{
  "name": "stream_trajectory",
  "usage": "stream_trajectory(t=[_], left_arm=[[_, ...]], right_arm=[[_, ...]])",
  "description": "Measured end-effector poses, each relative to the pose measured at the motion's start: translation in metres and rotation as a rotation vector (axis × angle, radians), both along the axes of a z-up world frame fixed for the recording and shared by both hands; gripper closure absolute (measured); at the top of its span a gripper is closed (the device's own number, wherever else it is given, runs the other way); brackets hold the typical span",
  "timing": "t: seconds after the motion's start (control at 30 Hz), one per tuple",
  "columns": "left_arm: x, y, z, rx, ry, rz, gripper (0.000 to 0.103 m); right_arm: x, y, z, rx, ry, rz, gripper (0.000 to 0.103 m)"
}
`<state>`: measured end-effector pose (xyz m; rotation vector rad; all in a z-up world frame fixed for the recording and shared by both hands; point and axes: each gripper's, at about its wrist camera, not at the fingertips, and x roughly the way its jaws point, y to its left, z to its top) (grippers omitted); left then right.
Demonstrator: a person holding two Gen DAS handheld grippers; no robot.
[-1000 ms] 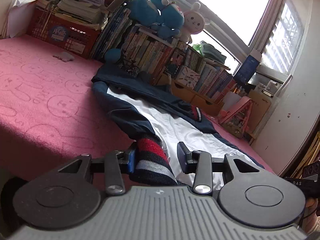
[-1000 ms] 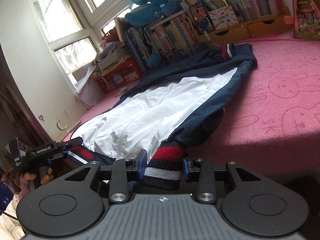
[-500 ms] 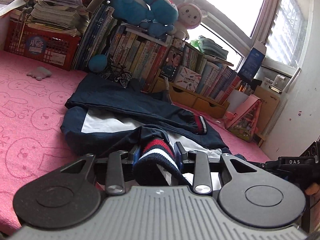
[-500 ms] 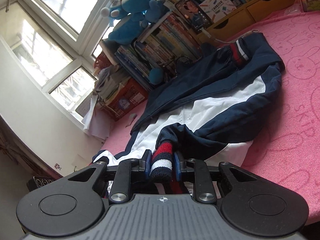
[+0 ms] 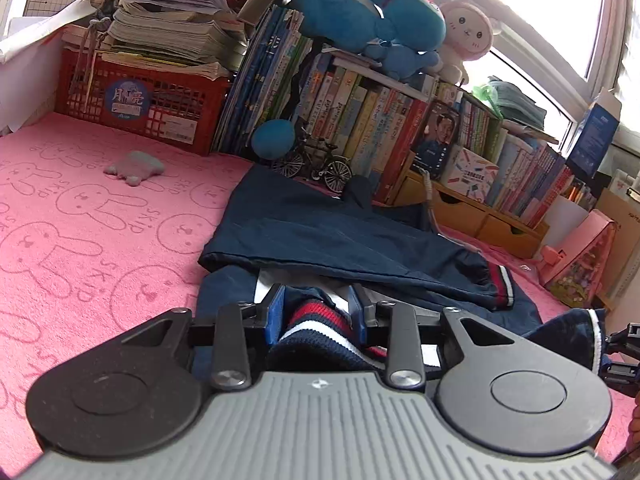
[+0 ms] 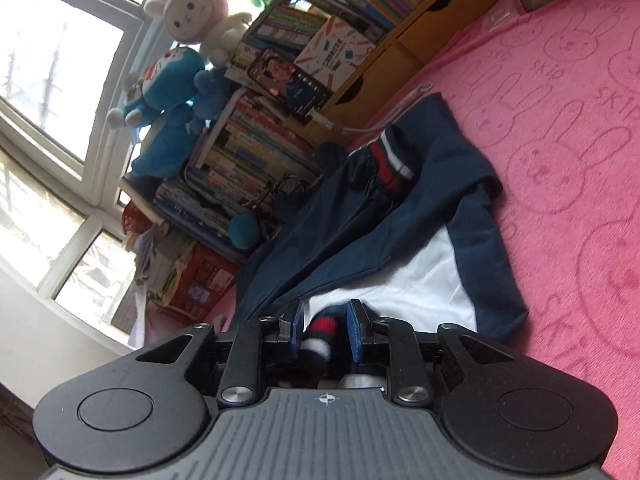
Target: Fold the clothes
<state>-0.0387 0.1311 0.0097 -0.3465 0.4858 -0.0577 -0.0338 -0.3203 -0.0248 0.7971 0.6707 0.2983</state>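
Note:
A navy jacket (image 5: pixel 340 236) with a white inside (image 6: pixel 420 284) lies on the pink bunny-print bedspread (image 5: pixel 80 240), reaching back towards the books. My left gripper (image 5: pixel 316 300) is shut on a red, white and navy striped ribbed edge (image 5: pixel 320 322) of the jacket, held just above the folded-over cloth. In the right wrist view, my right gripper (image 6: pixel 326 312) is shut on another bunched piece of striped ribbed edge (image 6: pixel 322 332). A sleeve with a striped cuff (image 5: pixel 498 284) lies flat across the far part of the jacket (image 6: pixel 360 232); that cuff (image 6: pixel 390 164) is free of both grippers.
Behind the jacket stand a row of books (image 5: pixel 380 128), plush toys (image 5: pixel 360 12), a red crate of papers (image 5: pixel 140 100), a model bicycle (image 5: pixel 316 164) and wooden drawers (image 5: pixel 480 216). A small grey toy (image 5: pixel 134 166) lies on the bedspread at left, and a pink toy house (image 5: pixel 580 264) stands at right.
Both grippers have carried their striped edges forward over the jacket towards the books, folding its near part over the white inside. The right gripper has also rolled sideways.

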Motion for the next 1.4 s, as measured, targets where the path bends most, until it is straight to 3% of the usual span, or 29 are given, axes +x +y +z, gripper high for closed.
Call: stream_trajectory(t=[0.13,0.23,0.3,0.4,0.43,0.53,0.63,0.73,0.83,0.87,0.9,0.93,1.0,1.07,1.13,1.2,1.33,1.4], left_arm=[[0.009,0.008,-0.002,0.026,0.003,0.045,0.062],[0.011,0.017,-0.005,0.003,0.024,0.051,0.060],[0.011,0.019,-0.007,0.016,0.033,0.055,0.054],[0.010,0.020,-0.015,0.027,0.056,0.052,0.050],[0.011,0.020,-0.019,0.023,0.070,0.048,0.050],[0.014,0.020,-0.033,0.012,0.115,0.057,0.050],[0.016,0.017,-0.039,0.033,0.119,0.065,0.049],[0.016,0.010,-0.040,0.083,0.115,0.056,0.046],[0.014,0.007,-0.041,0.118,0.112,0.054,0.045],[0.013,0.008,-0.040,0.116,0.114,0.056,0.045],[0.012,0.010,-0.038,0.106,0.115,0.053,0.045],[0.011,0.015,-0.036,0.087,0.109,0.056,0.044],[0.006,0.025,-0.031,0.047,0.094,0.063,0.040],[-0.001,0.032,-0.023,0.053,0.083,0.073,0.040],[-0.009,0.039,-0.016,0.060,0.073,0.083,0.040],[-0.022,0.041,-0.007,0.134,0.082,0.044,0.040],[-0.066,0.041,0.014,0.355,0.058,-0.083,0.039],[-0.092,0.034,0.023,0.427,0.050,-0.177,0.034]], right_arm=[[0.004,-0.003,0.006,-0.184,-0.086,-0.004,0.078],[-0.006,0.010,0.016,-0.381,-0.204,0.105,0.059],[-0.018,0.033,0.024,-0.584,-0.298,0.291,0.043],[-0.035,0.066,0.020,-0.777,-0.378,0.564,0.024],[-0.040,0.076,0.016,-0.830,-0.388,0.638,0.023],[-0.050,0.108,0.004,-0.989,-0.423,0.763,0.022],[-0.052,0.129,0.005,-1.079,-0.513,0.793,0.013],[-0.038,0.138,0.009,-1.004,-0.544,0.812,0.006],[-0.005,0.136,0.007,-0.789,-0.402,0.840,0.005],[0.002,0.135,0.005,-0.750,-0.356,0.833,0.010],[0.008,0.135,0.001,-0.717,-0.311,0.822,0.028],[0.015,0.134,-0.002,-0.684,-0.266,0.811,0.039],[0.014,0.127,-0.005,-0.679,-0.257,0.757,0.071],[0.015,0.117,-0.004,-0.651,-0.234,0.695,0.086],[0.016,0.101,-0.004,-0.583,-0.202,0.660,0.087],[0.016,0.091,-0.005,-0.585,-0.190,0.639,0.088],[0.015,0.089,-0.017,-0.583,-0.176,0.619,0.087],[0.015,0.088,-0.024,-0.582,-0.169,0.609,0.087]])
